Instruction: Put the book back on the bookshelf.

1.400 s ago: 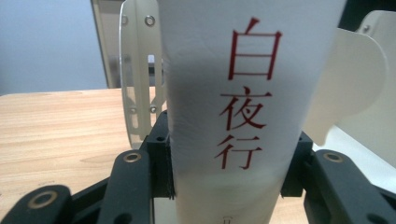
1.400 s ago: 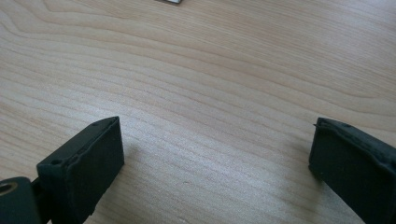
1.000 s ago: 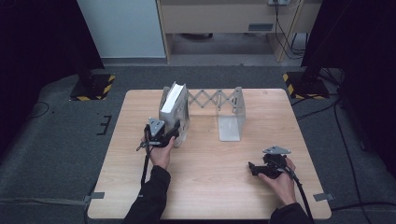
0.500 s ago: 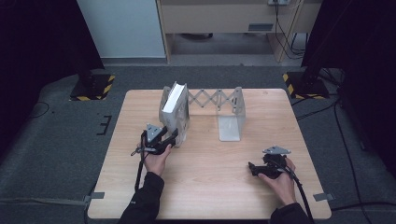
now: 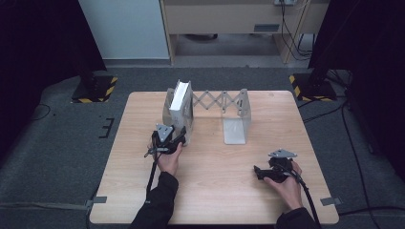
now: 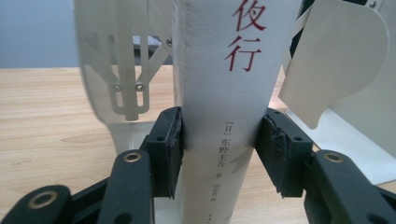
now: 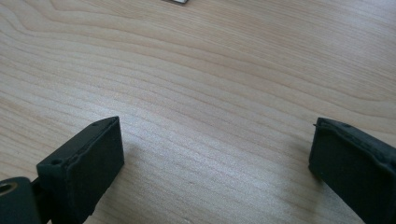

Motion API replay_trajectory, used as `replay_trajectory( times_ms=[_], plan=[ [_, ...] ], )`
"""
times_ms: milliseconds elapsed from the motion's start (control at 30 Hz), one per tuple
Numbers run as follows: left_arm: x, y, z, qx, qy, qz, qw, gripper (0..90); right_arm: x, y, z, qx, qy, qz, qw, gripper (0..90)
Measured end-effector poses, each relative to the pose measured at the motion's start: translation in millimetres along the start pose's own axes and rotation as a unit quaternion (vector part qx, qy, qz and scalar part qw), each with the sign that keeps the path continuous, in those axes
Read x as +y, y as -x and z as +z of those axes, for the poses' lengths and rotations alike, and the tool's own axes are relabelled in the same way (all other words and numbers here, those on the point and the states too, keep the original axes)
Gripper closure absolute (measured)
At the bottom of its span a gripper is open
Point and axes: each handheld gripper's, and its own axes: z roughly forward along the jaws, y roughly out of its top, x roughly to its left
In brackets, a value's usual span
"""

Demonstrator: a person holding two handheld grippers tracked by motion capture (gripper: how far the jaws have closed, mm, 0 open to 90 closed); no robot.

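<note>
Pale wooden table (image 5: pixel 210 181): left tongs (image 6: pixel 219 154) clamp the upright white paperback book (image 6: pixel 229 93) in the white expanding metal rack (image 5: pixel 241 112), pull-out probably next; right tongs (image 7: pixel 215 163) sit apart.

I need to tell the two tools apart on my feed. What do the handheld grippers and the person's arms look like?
Both the left gripper and the right gripper are black, each topped by a grey three-cornered plate and trailing a black cable. Their black jaws end in blocky rubbery pads with small screw holes and brass-ringed pivots. The person's forearms wear dark long sleeves.
</note>
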Motion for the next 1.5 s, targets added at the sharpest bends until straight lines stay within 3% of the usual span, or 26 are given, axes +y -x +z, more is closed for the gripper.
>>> replay_trajectory(
  times_ms=[400,500,567,733,900,1000,1133,1300,1400,1500],
  plan=[
    [4.5,11.4,10.8,-0.016,-0.015,-0.006,0.9997,47.9,0.2,-0.6,0.2,0.003,0.0,-0.002,1.0,3.5],
    [7.8,14.9,12.3,-0.006,-0.023,-0.021,0.9995,47.7,0.3,-0.7,0.4,0.003,0.0,-0.002,1.0,3.5],
    [7.1,17.8,12.8,-0.003,-0.023,-0.012,0.9997,47.6,0.3,-0.8,0.4,0.003,0.0,-0.003,1.0,3.5],
    [6.1,13.0,13.1,-0.026,-0.021,-0.01,0.9994,46.4,0.3,-1.3,0.5,0.004,0.002,-0.003,1.0,3.5],
    [5.6,2.7,-0.1,-0.084,-0.024,-0.008,0.9961,41.7,0.3,-1.3,0.6,0.004,0.001,-0.003,1.0,3.5],
    [3.0,-2.6,-13.7,-0.109,-0.034,-0.001,0.9934,40.6,0.3,-1.3,0.5,0.004,0.002,-0.003,1.0,3.5],
    [-4.7,-13.2,-37.1,-0.137,-0.052,-0.007,0.9892,38.3,0.3,-1.3,0.5,0.004,0.002,-0.003,1.0,3.5],
    [-21.4,-24.8,-60.2,-0.14,-0.088,0.013,0.9861,37.4,0.3,-1.3,0.5,0.004,0.001,-0.003,1.0,3.5],
    [-32.6,-32.1,-70.1,-0.143,-0.108,0.009,0.9837,35.3,0.1,-1.4,0.3,0.003,0.001,-0.005,1.0,3.6],
    [-41.3,-38.9,-76.5,-0.137,-0.12,0.009,0.9832,32.8,0.1,-1.4,0.3,0.003,0.002,-0.006,1.0,4.0]
  ],
)
